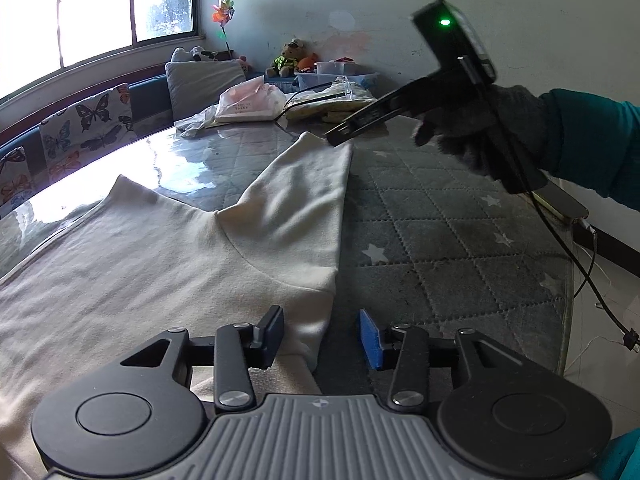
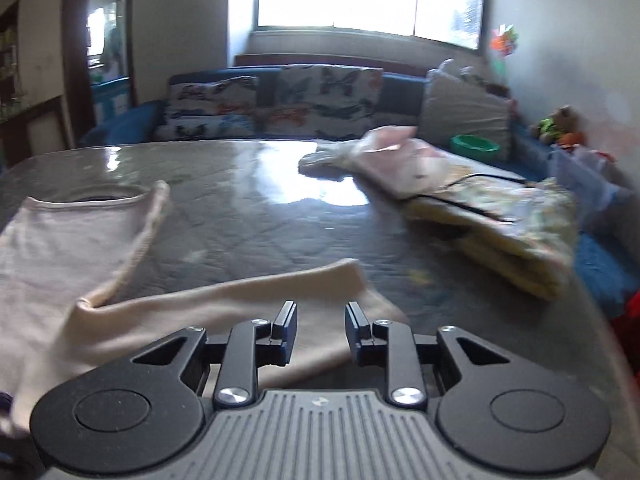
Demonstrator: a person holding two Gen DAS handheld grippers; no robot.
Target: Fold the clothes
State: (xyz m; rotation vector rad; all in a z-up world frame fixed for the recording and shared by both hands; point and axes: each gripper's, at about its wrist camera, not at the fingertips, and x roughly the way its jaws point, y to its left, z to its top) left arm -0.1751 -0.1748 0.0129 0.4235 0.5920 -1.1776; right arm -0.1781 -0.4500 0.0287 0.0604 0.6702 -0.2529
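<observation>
A cream long-sleeved garment (image 1: 168, 248) lies flat on the quilted table top (image 1: 440, 216), one sleeve (image 1: 312, 184) stretched away from me. My left gripper (image 1: 322, 334) is open and empty, its jaws straddling the garment's right edge near the sleeve's base. My right gripper (image 1: 340, 136), held by a gloved hand, hovers at the sleeve's far cuff. In the right wrist view the right gripper (image 2: 321, 326) is open and empty just above the sleeve end (image 2: 280, 292); the garment's neck opening (image 2: 100, 196) lies to the left.
Bagged folded textiles (image 2: 492, 216) and a pink plastic bag (image 1: 250, 100) sit at the table's far side. Butterfly cushions (image 2: 280, 100) line a sofa under the window. Storage boxes and toys (image 1: 336, 70) stand by the wall. A cable (image 1: 568, 248) hangs off the right gripper.
</observation>
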